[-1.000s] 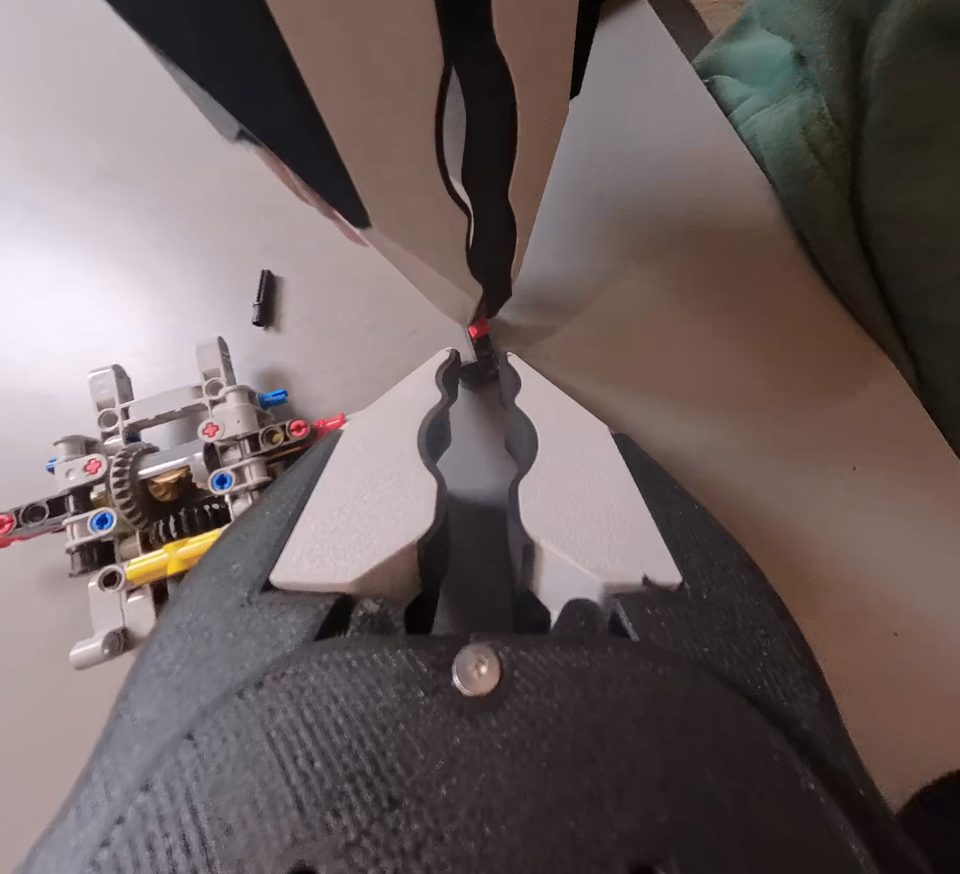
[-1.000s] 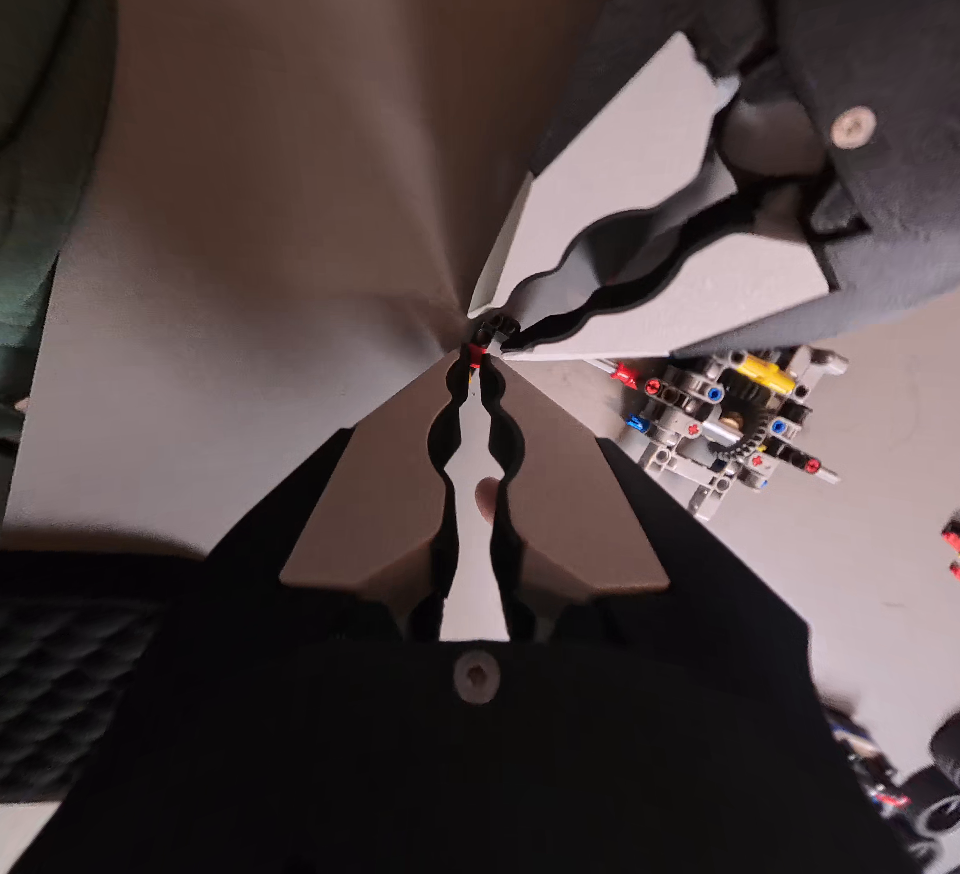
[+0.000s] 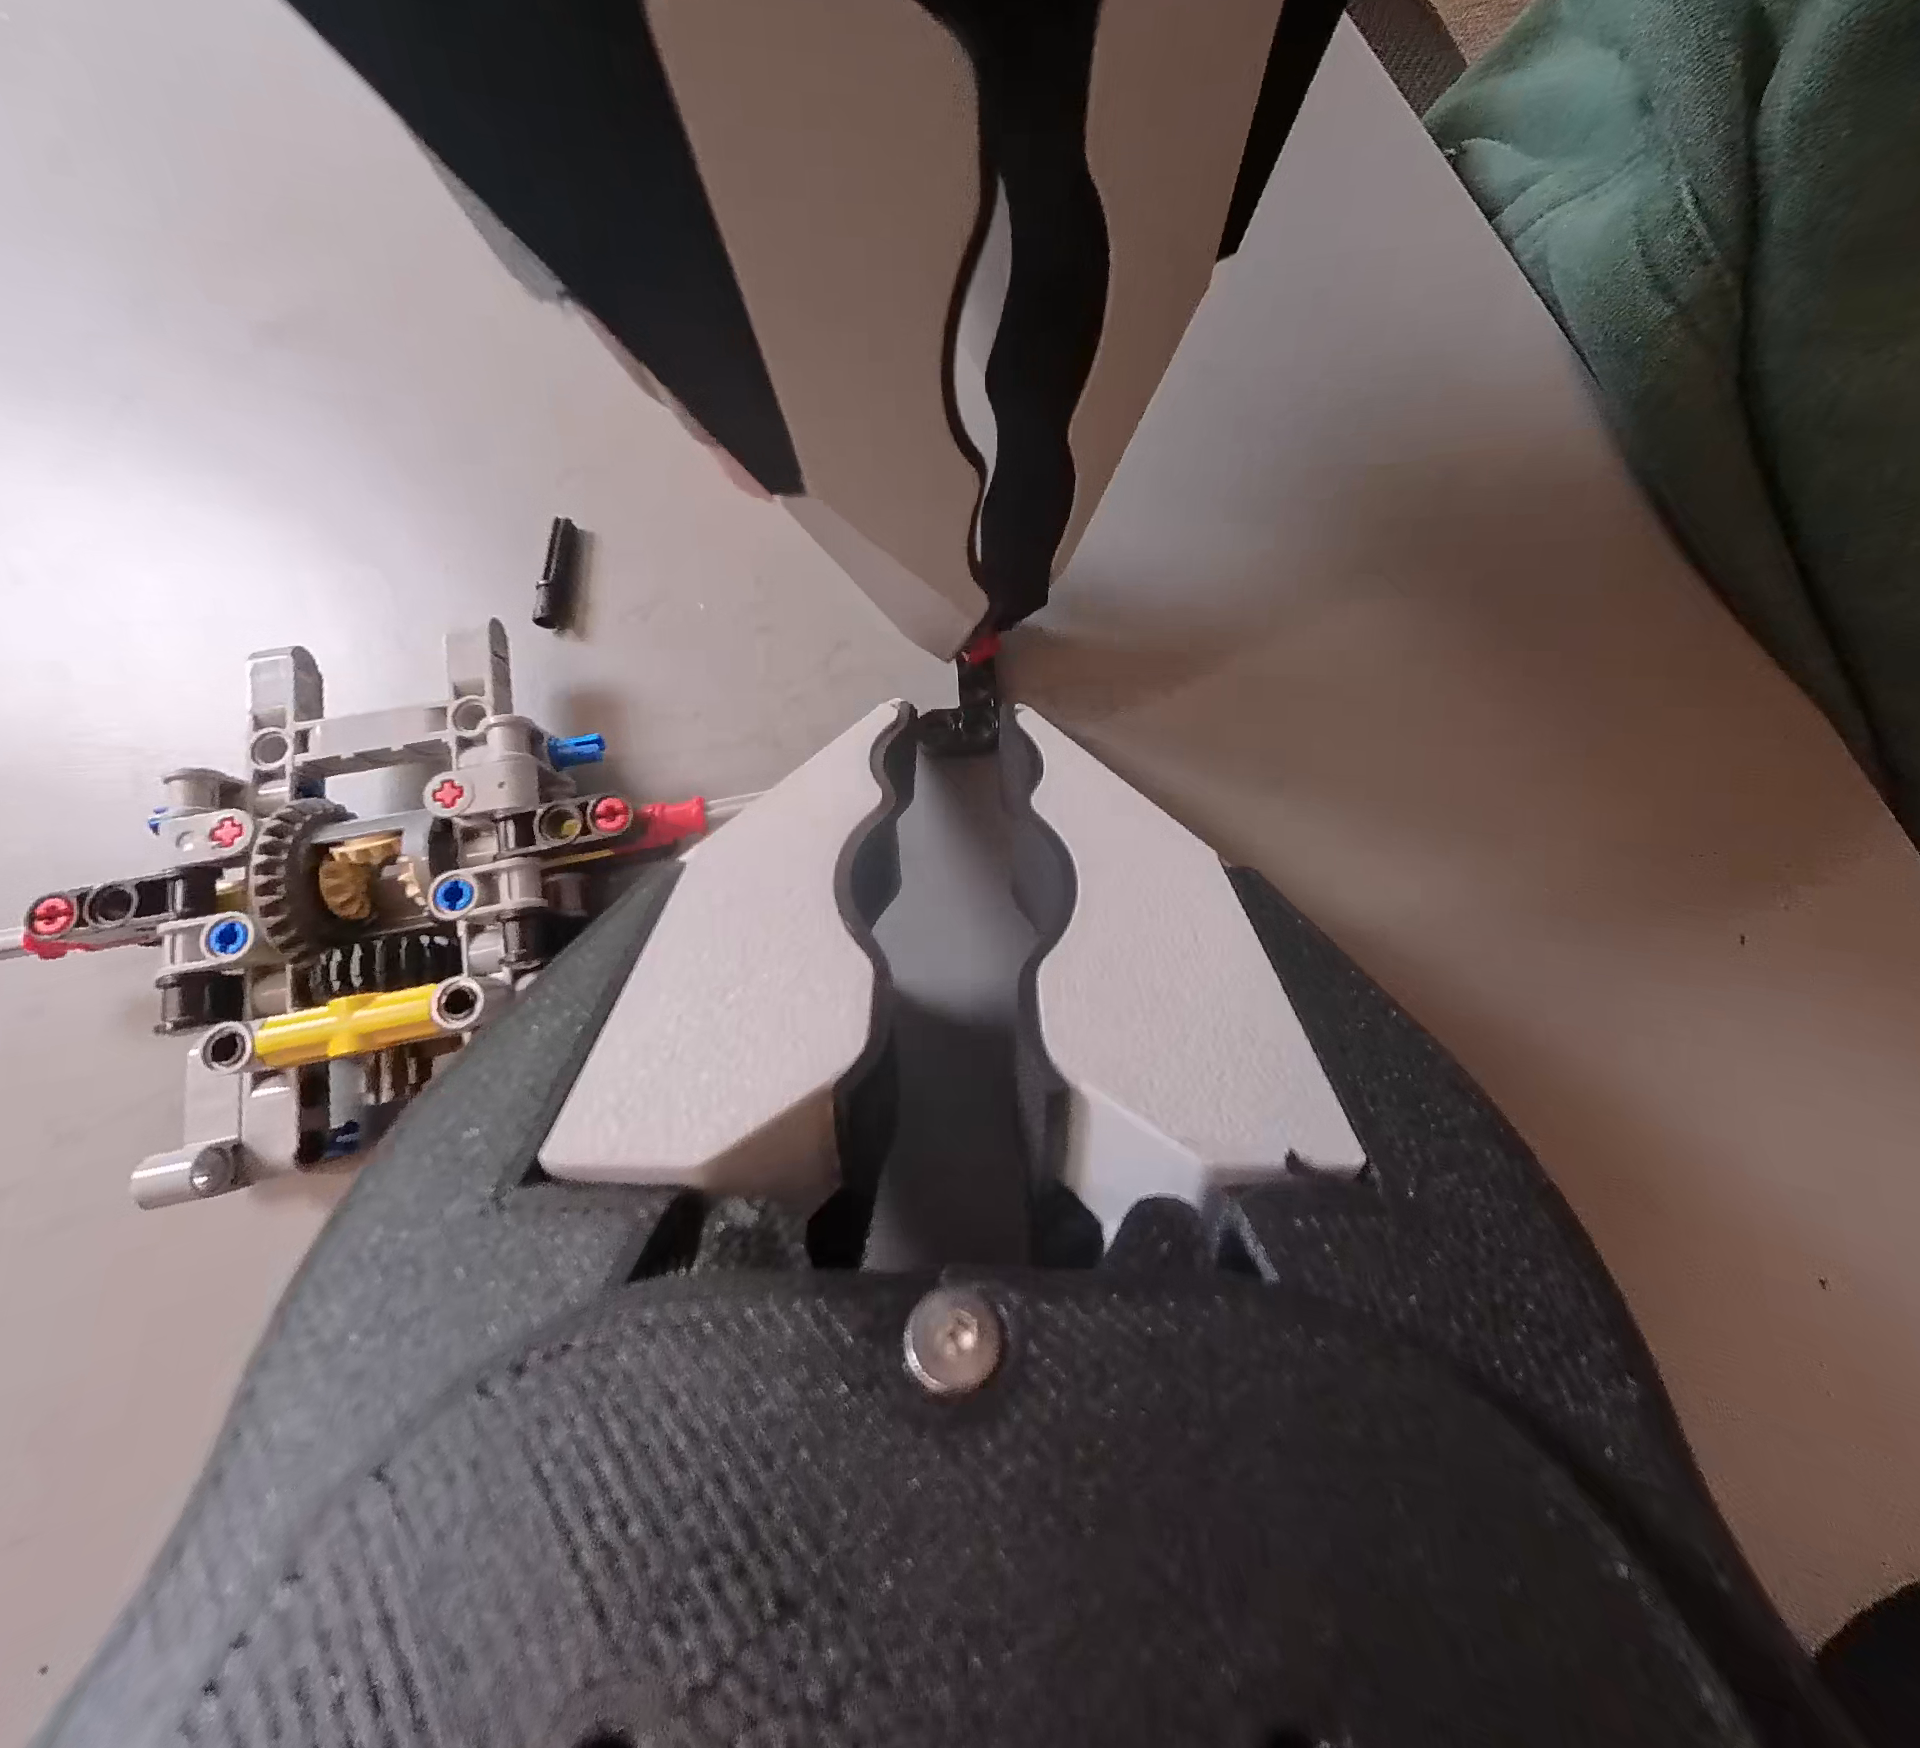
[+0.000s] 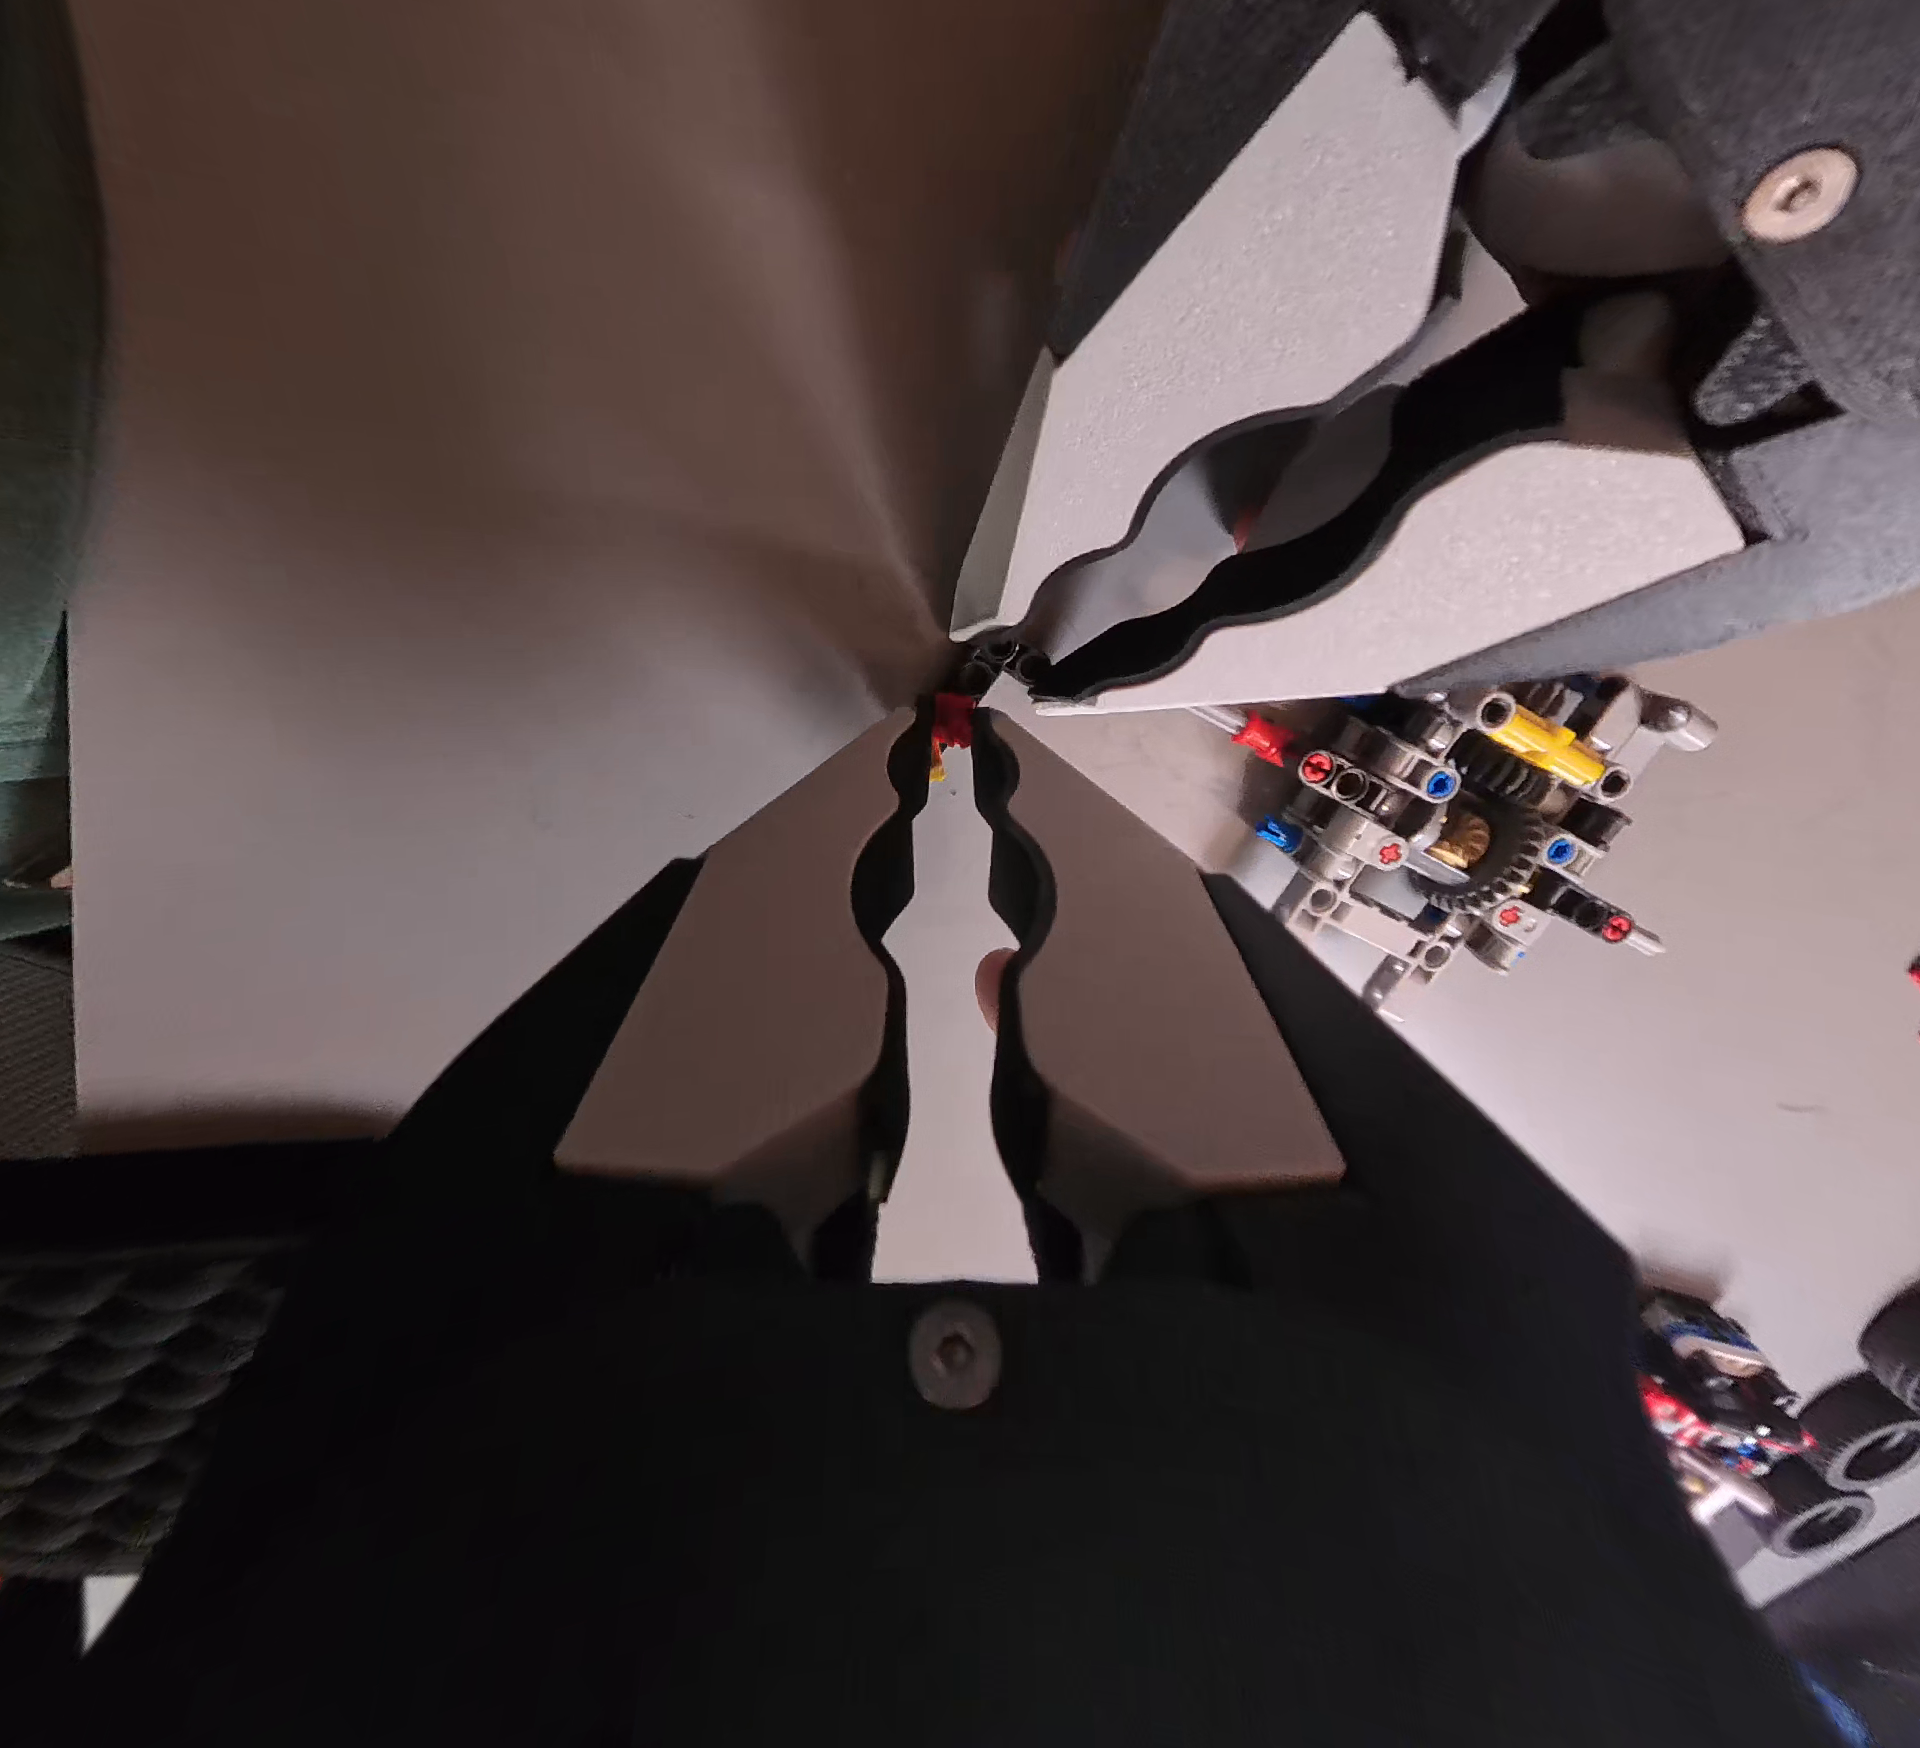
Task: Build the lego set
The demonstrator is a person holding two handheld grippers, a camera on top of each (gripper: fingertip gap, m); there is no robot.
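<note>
Since a second ago the right gripper [image 3: 985, 633] has drawn back a touch in the left wrist view, so more of the black piece shows between the two sets of fingertips; otherwise little has shifted. Largest on the pale table [image 3: 1455, 867] is the grey gear assembly [image 3: 343, 909], lying at the left of that view, well apart from both grippers, with a loose black pin [image 3: 558, 572] just beyond it. Above the table, the left gripper [image 3: 961, 730] is clenched on a small black connector [image 3: 968, 724], its pads pressing either side. The right gripper's tips are closed on a red pin [image 4: 950, 724] that meets the connector's far end — the two parts look joined or nearly so. The risk, as I judge it, lies in how little each tip holds: any twist or uneven pull between the hands could cock the pin in its hole, or pop one tiny part free — it would drop to the table and roll away.
</note>
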